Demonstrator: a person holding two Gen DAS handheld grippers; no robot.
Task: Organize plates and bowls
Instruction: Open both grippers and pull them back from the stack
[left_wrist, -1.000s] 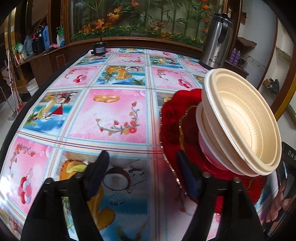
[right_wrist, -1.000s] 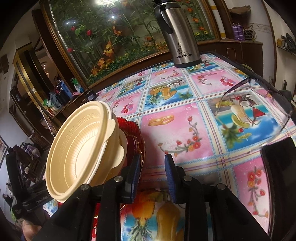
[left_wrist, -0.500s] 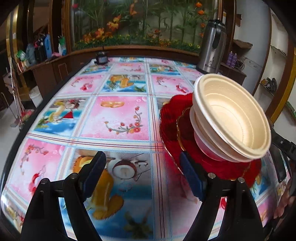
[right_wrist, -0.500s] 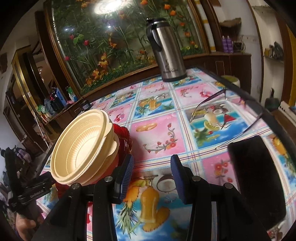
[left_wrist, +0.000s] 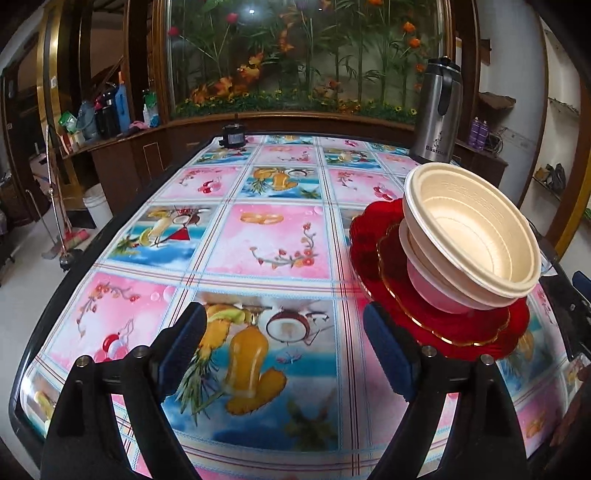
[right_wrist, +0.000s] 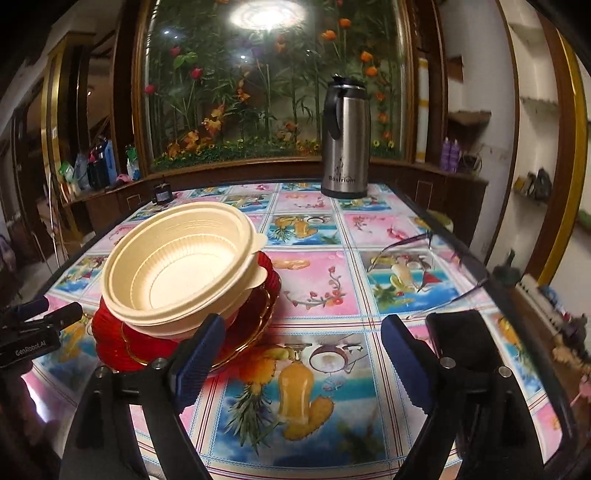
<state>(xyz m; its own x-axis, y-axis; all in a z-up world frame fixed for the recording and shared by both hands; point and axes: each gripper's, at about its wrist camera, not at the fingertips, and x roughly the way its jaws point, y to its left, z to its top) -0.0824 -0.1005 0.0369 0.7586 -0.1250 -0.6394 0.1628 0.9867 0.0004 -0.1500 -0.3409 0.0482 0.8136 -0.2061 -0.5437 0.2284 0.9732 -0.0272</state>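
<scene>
The bowls (left_wrist: 476, 236) sit nested in one cream stack, top bowl empty, a pinkish one at the bottom, and the stack leans a little off level. It rests on the red plates (left_wrist: 373, 236), two of them as far as I can tell, the upper with a thin gold rim. The plates lie flat on the tablecloth (left_wrist: 273, 236), a glossy sheet of pink and blue fruit squares.

Taking the plates as the landmark: the left gripper (left_wrist: 284, 350) hangs just beside their near left edge, its jaws spread wide and holding nothing, the right pad close to the rim but apart from it. The right gripper (right_wrist: 303, 354) hangs at their near right edge, jaws likewise wide apart and empty; its left pad overlaps the rim in view, and contact cannot be told.

Well beyond the plates, at the far end of the cloth, stands a steel flask (right_wrist: 343, 140). Glasses (right_wrist: 424, 266) lie open on the cloth well to the right of the plates, with a black case (right_wrist: 465, 343) nearer the camera on that same side
</scene>
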